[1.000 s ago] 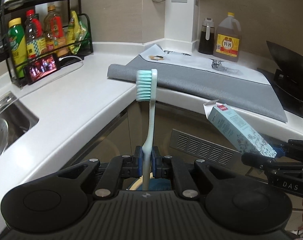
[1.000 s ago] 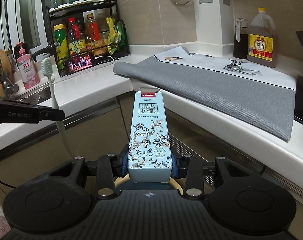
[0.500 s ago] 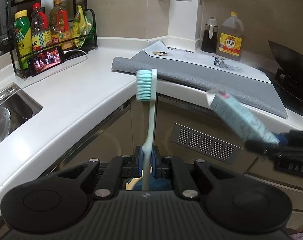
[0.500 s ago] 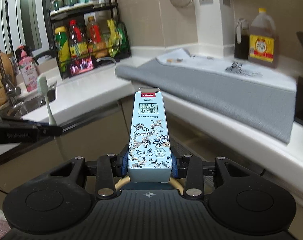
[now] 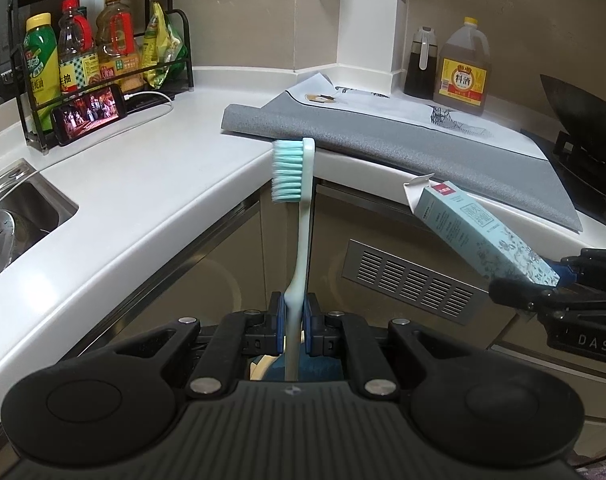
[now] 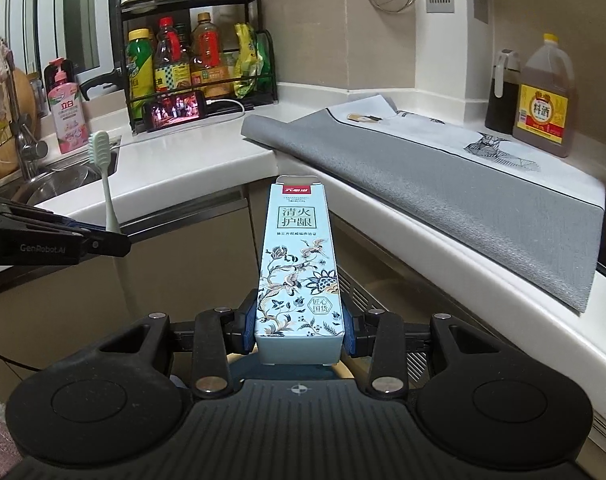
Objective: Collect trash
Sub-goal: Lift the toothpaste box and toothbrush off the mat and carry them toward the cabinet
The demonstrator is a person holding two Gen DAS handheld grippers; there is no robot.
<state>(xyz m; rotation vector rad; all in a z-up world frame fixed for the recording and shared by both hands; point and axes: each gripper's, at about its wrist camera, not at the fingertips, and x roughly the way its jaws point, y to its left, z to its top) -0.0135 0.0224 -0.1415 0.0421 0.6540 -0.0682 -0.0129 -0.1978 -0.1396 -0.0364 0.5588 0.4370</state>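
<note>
- The left gripper (image 5: 294,317) has its two blue pads pressed against the lower handle of a toothbrush (image 5: 299,236), which stands upright with its teal bristles facing left.
- The bottom end of the toothbrush handle drops behind the gripper body and is hidden; something blue and cream shows in the gap below, too little of it to name.
- The right gripper (image 6: 299,326) is closed on the lower part of a pale blue toothpaste box (image 6: 299,272), pads on its two side walls, the printed flower face turned to the camera.
- The box's top flap is open; whether anything is inside cannot be seen.
- In the left wrist view the same box (image 5: 479,236) slants up to the left, and the right gripper (image 5: 559,284) runs off the right edge, so only its finger ends and the letters "DAS" show.
- In the right wrist view the left gripper (image 6: 103,240) enters from the left edge; the toothbrush (image 6: 103,172) rises from it with only the back of the head visible.
- Both items are held in the air in front of the cabinet fronts, below the white countertop (image 5: 143,184) edge.
- A grey mat (image 6: 443,196) overhangs the counter corner; its far right end is cut off.
- The sink (image 5: 11,216) is only partly in frame.
- A lit phone (image 5: 89,114) leans on a bottle rack (image 5: 103,48), its picture too small to read.
</note>
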